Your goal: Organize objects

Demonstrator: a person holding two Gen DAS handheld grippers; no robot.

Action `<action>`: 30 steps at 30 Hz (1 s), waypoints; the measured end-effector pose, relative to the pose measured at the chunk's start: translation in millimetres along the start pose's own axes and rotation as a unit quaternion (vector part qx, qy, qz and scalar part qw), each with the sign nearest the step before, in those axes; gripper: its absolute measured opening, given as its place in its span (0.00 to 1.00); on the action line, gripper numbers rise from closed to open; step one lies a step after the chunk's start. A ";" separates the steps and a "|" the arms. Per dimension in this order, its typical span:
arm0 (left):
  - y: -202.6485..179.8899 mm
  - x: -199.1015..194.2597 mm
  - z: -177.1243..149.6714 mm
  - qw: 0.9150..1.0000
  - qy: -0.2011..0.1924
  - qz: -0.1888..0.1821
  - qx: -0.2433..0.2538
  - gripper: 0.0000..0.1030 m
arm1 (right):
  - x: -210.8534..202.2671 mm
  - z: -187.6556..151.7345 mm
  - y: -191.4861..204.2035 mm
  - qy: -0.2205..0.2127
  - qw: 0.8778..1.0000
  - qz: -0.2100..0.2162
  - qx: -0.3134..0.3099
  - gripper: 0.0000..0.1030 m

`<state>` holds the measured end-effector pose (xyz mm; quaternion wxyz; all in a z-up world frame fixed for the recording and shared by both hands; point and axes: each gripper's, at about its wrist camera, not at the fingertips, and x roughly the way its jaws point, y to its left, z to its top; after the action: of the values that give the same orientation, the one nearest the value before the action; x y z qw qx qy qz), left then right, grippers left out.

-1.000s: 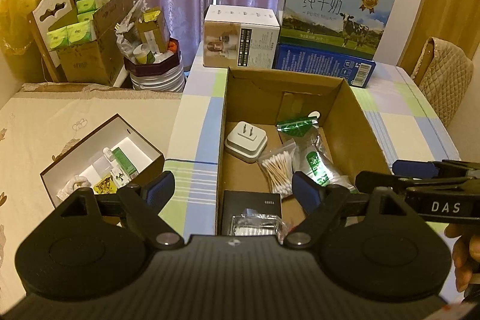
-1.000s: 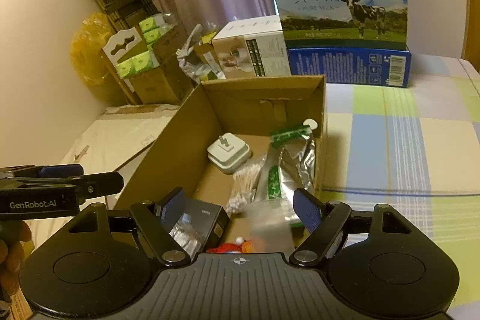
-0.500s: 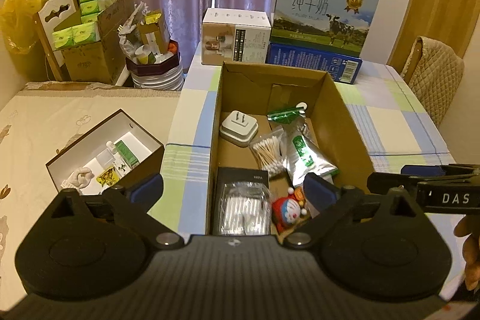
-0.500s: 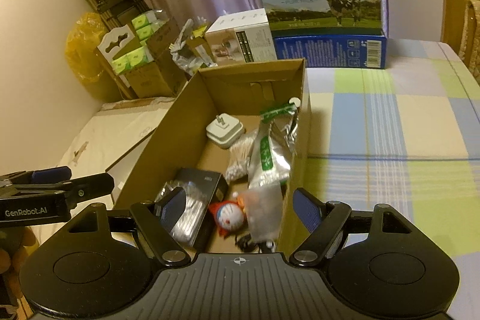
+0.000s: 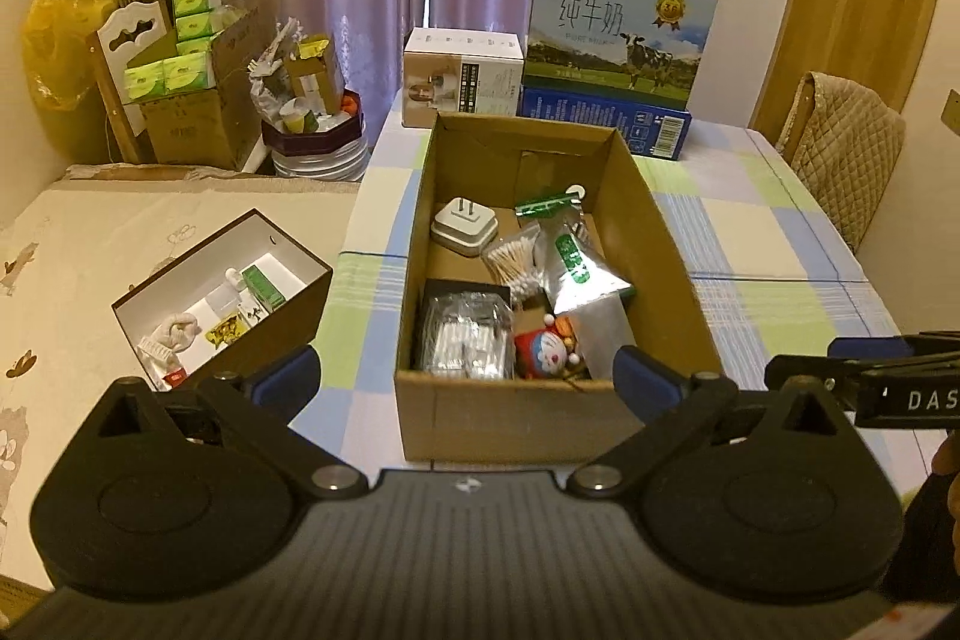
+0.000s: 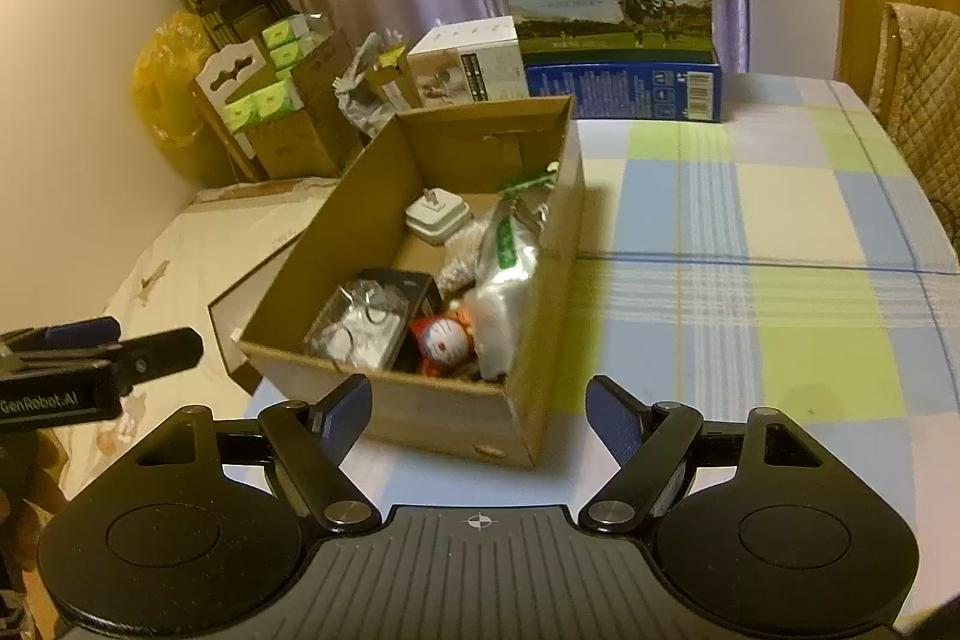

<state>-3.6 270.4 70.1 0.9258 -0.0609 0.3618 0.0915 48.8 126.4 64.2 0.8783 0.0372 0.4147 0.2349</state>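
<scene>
Both grippers hang level and empty with jaws spread wide, the left gripper [image 5: 467, 381] and right gripper [image 6: 479, 407] side by side, each one's fingers pointing forward, a hand [image 5: 951, 466] partly visible at the edge.

Cardboard box [image 5: 528, 418] sits on table [image 5: 774, 274], open top. Inside: plug adapter [image 5: 463, 230] at back-left, cotton swabs [image 5: 515, 262] right of it, foil pouch [image 5: 576, 262] further right, toy [image 5: 543, 351] front-centre, clear packet [image 5: 465, 337] front-left. Milk carton [image 5: 618, 34] behind box. Smaller open box [image 5: 222, 295] left, off table.
</scene>
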 end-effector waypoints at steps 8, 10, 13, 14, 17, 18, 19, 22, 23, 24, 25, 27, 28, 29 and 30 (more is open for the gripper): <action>-12.0 -25.2 -23.2 1.000 0.010 0.002 -0.022 0.99 | -23.0 -20.3 -4.1 0.002 1.000 -0.002 0.000 0.74; -13.8 -30.7 -29.5 0.999 0.012 -0.005 -0.030 0.99 | -26.1 -25.3 -2.9 0.004 1.000 -0.002 -0.007 0.74; -18.7 -35.6 -36.9 0.999 0.018 -0.004 -0.030 0.99 | -28.8 -32.0 -4.4 0.007 1.000 -0.006 -0.008 0.74; -19.9 -36.9 -38.7 0.999 0.019 -0.005 -0.030 0.99 | -29.7 -33.8 -5.6 0.008 1.000 -0.008 -0.006 0.74; -23.4 -39.8 -42.9 0.999 0.025 -0.010 -0.030 0.99 | -31.4 -37.5 -8.6 0.010 1.000 -0.010 -0.004 0.74; -24.9 -40.2 -44.3 0.999 0.026 -0.011 -0.029 0.99 | -31.9 -38.5 -9.0 0.011 1.000 -0.011 -0.005 0.74; -26.4 -40.2 -45.0 0.999 0.026 -0.011 -0.027 0.99 | -32.2 -39.6 -9.2 0.011 1.000 -0.013 -0.006 0.74; -32.3 -38.7 -48.2 0.999 0.029 -0.010 -0.024 0.99 | -31.4 -42.4 -11.1 0.016 1.000 -0.015 -0.004 0.74; -34.3 -38.0 -49.8 0.999 0.030 -0.009 -0.022 0.99 | -30.9 -43.3 -11.8 0.017 1.000 -0.015 -0.004 0.74; -36.1 -36.9 -51.3 0.999 0.032 -0.008 -0.020 0.99 | -31.0 -44.1 -12.2 0.018 1.000 -0.014 -0.004 0.74; -37.2 -36.3 -52.7 0.999 0.034 -0.007 -0.019 0.99 | -30.6 -44.3 -12.1 0.019 1.000 -0.014 -0.004 0.74; -38.4 -34.9 -55.8 0.999 0.037 -0.006 -0.020 0.99 | -30.2 -45.3 -12.0 0.020 1.000 -0.014 -0.007 0.74; -38.1 -34.3 -56.6 0.999 0.039 -0.004 -0.021 0.99 | -30.1 -45.7 -11.7 0.021 1.000 -0.013 -0.007 0.74; -37.9 -33.7 -57.3 0.999 0.040 -0.003 -0.023 0.99 | -29.8 -46.1 -11.8 0.022 1.000 -0.013 -0.006 0.74; -37.8 -33.4 -58.3 0.999 0.040 -0.001 -0.024 0.99 | -29.6 -46.4 -12.0 0.022 1.000 -0.012 -0.005 0.74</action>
<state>-58.0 218.8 52.0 0.9087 -0.0874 0.3965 0.0964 2.7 96.7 51.8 0.8717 0.0223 0.4334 0.2275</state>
